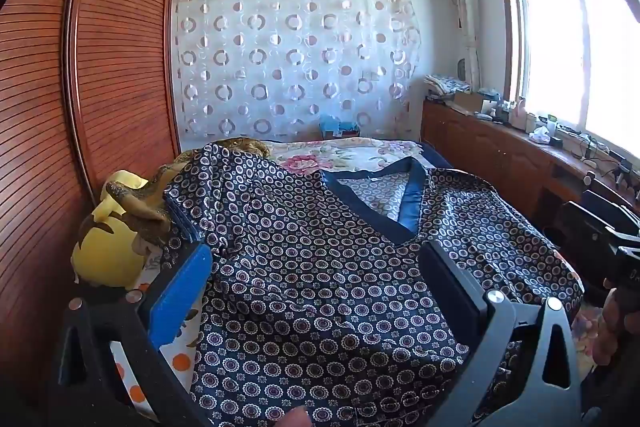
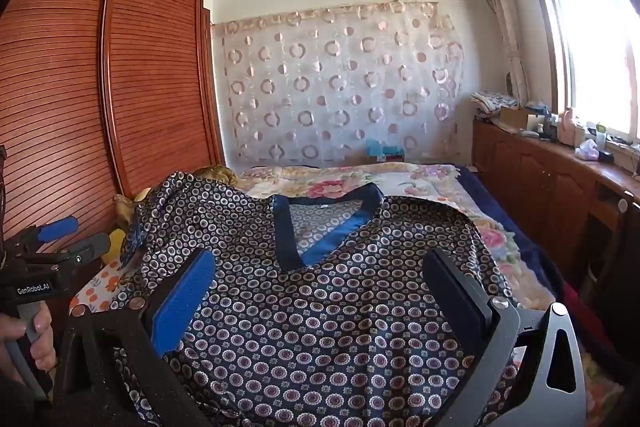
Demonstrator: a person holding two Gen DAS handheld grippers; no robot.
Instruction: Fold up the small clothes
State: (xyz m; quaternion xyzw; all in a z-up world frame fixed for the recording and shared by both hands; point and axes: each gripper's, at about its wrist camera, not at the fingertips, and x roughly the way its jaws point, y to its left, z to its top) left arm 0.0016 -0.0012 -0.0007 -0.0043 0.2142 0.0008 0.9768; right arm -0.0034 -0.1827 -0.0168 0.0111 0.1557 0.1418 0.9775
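A dark navy top [image 1: 320, 267] printed with small rings lies spread face up on the bed, its blue V-neck collar [image 1: 400, 211] toward the far end. Its left sleeve [image 1: 224, 179] is rumpled and raised beside the wardrobe. My left gripper [image 1: 316, 275] hovers open above the chest of the top, nothing between its fingers. In the right wrist view the same top [image 2: 320, 327] fills the foreground, collar [image 2: 320, 227] straight ahead. My right gripper [image 2: 320, 291] also stands wide open over the cloth. The left gripper [image 2: 60, 243] appears at that view's left edge, held by a hand [image 2: 24, 339].
A yellow plush toy [image 1: 108, 243] and a brownish cloth sit left of the top against the slatted wooden wardrobe [image 1: 80, 87]. A floral bedspread [image 1: 340, 155] covers the bed beyond. A wooden cabinet [image 1: 500, 155] with clutter runs along the window on the right.
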